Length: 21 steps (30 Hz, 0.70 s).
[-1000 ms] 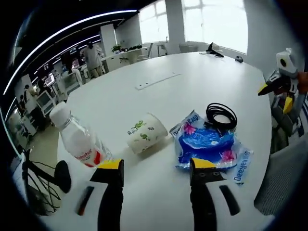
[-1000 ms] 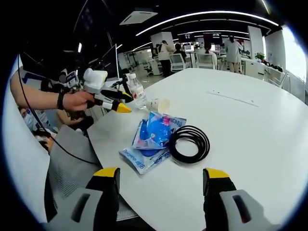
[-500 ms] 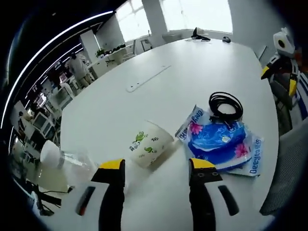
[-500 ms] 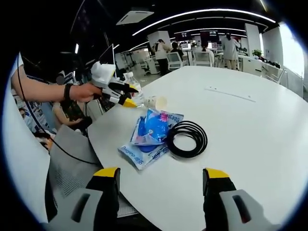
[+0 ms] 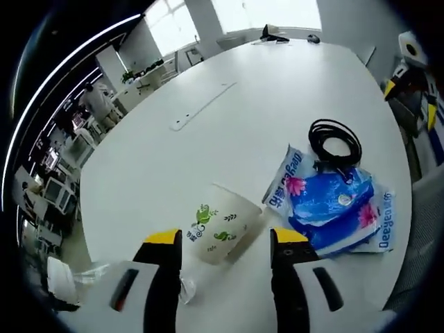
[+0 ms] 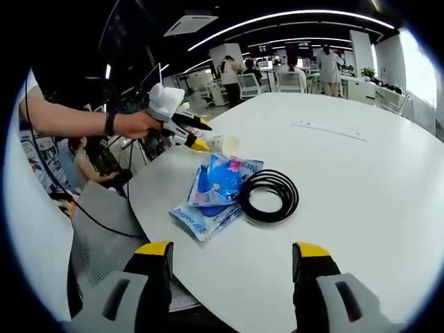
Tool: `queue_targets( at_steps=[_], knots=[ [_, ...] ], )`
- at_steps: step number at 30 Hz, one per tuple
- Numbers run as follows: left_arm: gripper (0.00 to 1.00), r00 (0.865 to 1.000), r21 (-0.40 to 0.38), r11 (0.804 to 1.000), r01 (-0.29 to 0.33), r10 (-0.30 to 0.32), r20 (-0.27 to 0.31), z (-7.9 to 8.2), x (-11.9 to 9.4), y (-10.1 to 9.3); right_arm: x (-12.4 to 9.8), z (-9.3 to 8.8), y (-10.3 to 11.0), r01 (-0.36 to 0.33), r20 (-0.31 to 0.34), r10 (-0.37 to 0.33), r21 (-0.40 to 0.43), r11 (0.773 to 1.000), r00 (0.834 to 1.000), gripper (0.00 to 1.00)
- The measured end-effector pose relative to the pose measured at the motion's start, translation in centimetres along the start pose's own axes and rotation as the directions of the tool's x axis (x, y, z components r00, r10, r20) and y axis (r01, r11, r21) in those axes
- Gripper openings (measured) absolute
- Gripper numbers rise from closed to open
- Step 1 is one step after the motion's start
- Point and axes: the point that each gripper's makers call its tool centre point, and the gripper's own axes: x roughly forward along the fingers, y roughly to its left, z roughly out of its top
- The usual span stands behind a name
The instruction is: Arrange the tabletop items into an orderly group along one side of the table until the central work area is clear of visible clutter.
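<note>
The left gripper stands wide open and holds nothing, with the paper cup lying on its side just ahead between the two jaws, and a clear plastic bottle lies to its left at the table edge. To its right lies the blue tissue pack, with the coiled black cable just beyond it. The right gripper is also wide open and empty, well back from the cable and the pack on the white table.

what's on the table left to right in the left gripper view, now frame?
plastic bottle → paper cup → blue tissue packs; the black cable coil sits above the packs, so unordered.
</note>
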Motion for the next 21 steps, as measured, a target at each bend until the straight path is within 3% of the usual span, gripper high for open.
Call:
queue_targets(
  at_steps=[6,16,21],
  knots=[
    [0.48,0.999,0.073,0.997,-0.003,0.007,-0.049,-0.3,1.1,0.5,-0.1,-0.5,-0.2,0.005,-0.005,-0.005,0.013,1.000,1.000,0.72],
    [0.51,0.993,0.075,0.996,0.053,-0.044,-0.114,-1.5,2.9,-0.1,0.0,-0.3,-0.2,0.010,0.004,-0.010,0.030,1.000,1.000,0.72],
    [0.49,0.992,0.069,0.996,0.057,-0.048,-0.118,-1.0,3.2,0.1,0.1,-0.4,-0.2,0.008,0.000,-0.008,0.034,0.999,1.000,0.71]
  ],
)
